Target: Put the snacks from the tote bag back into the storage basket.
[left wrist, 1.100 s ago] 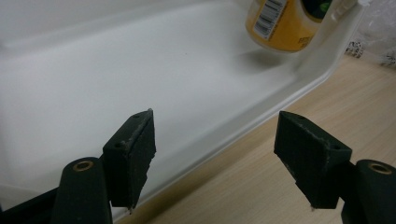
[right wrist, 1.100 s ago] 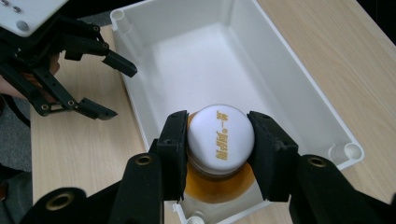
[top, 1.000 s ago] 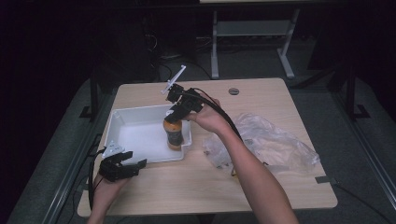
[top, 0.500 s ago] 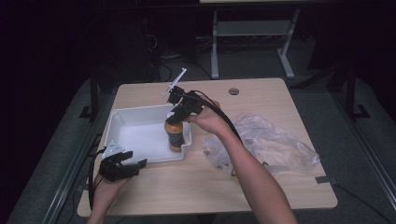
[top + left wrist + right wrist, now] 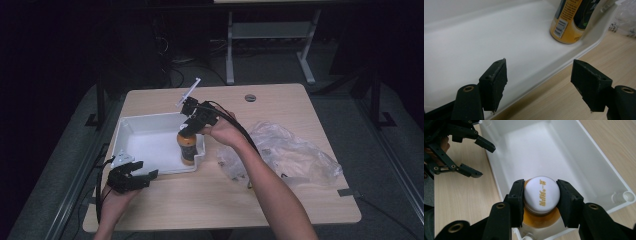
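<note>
**Right gripper clamping orange bottle in white tray corner**

The right gripper (image 5: 192, 131) is pointing down over the white rectangular plastic tray (image 5: 150, 122) and gripping the orange plastic bottle with a white round cap (image 5: 187, 147). In the right gripper view both black jaws are pressing on opposite sides of the white cap (image 5: 541, 193), with yellow lettering showing on top. The bottle is standing upright inside the tray, at the near right corner as the high view gives it, close against the tray wall; its base is sitting on the tray floor in the left gripper view (image 5: 570, 22).

The left gripper (image 5: 142, 176) is sitting low at the tray's near left corner, jaws spread wide and holding nothing. In the left gripper view the tray rim (image 5: 564, 65) is running between its two jaws, neither pad touching it.

A crumpled clear plastic bag (image 5: 290, 155) is lying on the light wooden table (image 5: 210, 210), to the right of the tray, just beside the person's right forearm (image 5: 270, 195). The rest of the tray is looking bare and white.
</note>
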Demonstrator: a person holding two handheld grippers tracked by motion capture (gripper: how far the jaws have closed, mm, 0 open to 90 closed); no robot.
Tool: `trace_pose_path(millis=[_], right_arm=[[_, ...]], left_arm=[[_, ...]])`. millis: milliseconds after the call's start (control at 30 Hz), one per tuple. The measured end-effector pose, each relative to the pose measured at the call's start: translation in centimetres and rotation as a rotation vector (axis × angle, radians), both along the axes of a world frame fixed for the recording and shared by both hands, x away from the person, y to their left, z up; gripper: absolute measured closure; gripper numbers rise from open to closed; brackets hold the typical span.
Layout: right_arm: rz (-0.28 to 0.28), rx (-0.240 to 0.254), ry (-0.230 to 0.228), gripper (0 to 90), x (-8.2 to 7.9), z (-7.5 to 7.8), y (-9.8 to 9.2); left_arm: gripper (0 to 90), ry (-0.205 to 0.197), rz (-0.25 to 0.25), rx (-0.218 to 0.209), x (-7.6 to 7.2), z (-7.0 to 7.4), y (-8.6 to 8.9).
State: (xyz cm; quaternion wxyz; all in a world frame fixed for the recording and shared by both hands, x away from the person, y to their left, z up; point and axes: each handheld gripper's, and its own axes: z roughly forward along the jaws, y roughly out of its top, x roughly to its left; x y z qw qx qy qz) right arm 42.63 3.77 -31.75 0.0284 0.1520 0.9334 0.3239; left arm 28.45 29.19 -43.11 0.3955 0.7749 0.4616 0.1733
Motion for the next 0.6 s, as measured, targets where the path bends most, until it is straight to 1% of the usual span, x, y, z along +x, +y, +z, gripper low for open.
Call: trace_pose_path(millis=[200, 300, 367, 600], right_arm=[[0.008, -0.003, 0.005, 58.7, -0.07, -0.02, 0.06], [0.006, -0.005, 0.016, 58.7, -0.14, -0.01, 0.07], [0.012, -0.001, 0.011, 58.5, -0.05, -0.06, 0.06], [0.005, 0.000, 0.027, 58.1, -0.13, -0.04, 0.04]], left_arm=[[28.8, 0.002, 0.000, -0.005, 0.13, -0.05, -0.06], [28.8, 0.003, 0.000, -0.004, 0.16, -0.09, -0.09], [28.8, 0.003, 0.000, 0.000, 0.19, -0.11, -0.06], [28.7, 0.004, -0.001, 0.002, 0.19, -0.11, -0.13]])
